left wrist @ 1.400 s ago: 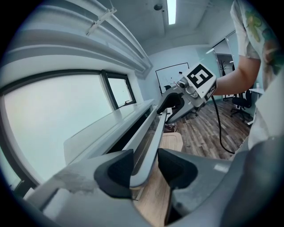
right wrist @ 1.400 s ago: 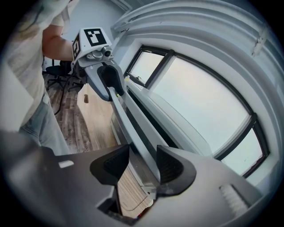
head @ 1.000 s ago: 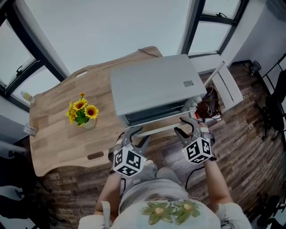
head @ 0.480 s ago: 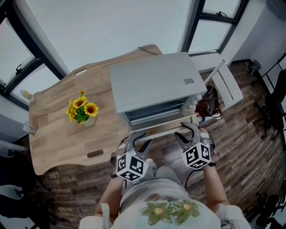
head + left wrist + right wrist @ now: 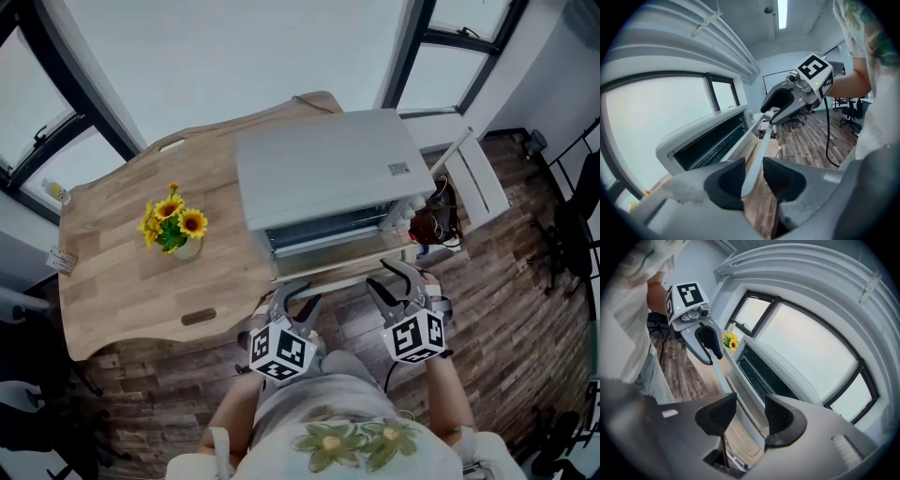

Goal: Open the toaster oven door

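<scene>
My left hand-held gripper (image 5: 752,176) is closing its jaws around the door handle (image 5: 757,150). The bar lies between the pads and is not yet pinched. My right hand-held gripper (image 5: 750,413) is spread and empty, with its tips near the door's right front edge. The door (image 5: 342,265), at lower centre of the head view, now hangs near level; a second ago it was only partly lowered. The toaster oven (image 5: 323,173) on the surface (image 5: 122,272) shows its cavity. Judgement: opening is essentially complete.
</scene>
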Tool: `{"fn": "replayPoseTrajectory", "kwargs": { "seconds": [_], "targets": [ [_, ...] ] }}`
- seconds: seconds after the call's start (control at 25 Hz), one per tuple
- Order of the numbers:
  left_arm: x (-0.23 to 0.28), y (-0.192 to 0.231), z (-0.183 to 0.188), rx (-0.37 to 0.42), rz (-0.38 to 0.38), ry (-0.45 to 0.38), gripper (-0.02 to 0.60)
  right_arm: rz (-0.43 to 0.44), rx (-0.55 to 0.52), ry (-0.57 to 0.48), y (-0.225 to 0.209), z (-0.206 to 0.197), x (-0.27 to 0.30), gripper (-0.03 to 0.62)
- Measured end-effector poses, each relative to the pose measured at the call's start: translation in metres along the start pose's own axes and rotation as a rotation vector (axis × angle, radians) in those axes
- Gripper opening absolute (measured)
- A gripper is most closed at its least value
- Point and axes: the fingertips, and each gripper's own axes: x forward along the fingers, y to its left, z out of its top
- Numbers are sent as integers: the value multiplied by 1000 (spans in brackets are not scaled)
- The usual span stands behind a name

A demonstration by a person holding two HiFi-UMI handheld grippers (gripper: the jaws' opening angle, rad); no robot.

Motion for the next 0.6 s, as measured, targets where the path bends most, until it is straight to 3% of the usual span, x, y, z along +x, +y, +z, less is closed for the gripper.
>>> {"fn": "replayPoseTrajectory", "kwargs": {
  "seconds": [0.4, 0.6],
  "targets": [
    [0, -24, -14, 6, -27, 21, 112, 135, -134, 31, 24, 10, 24, 155],
    [0, -30, -16, -8, -46, 18, 112, 192, -186, 66, 39, 6, 33, 106]
  ]
}}
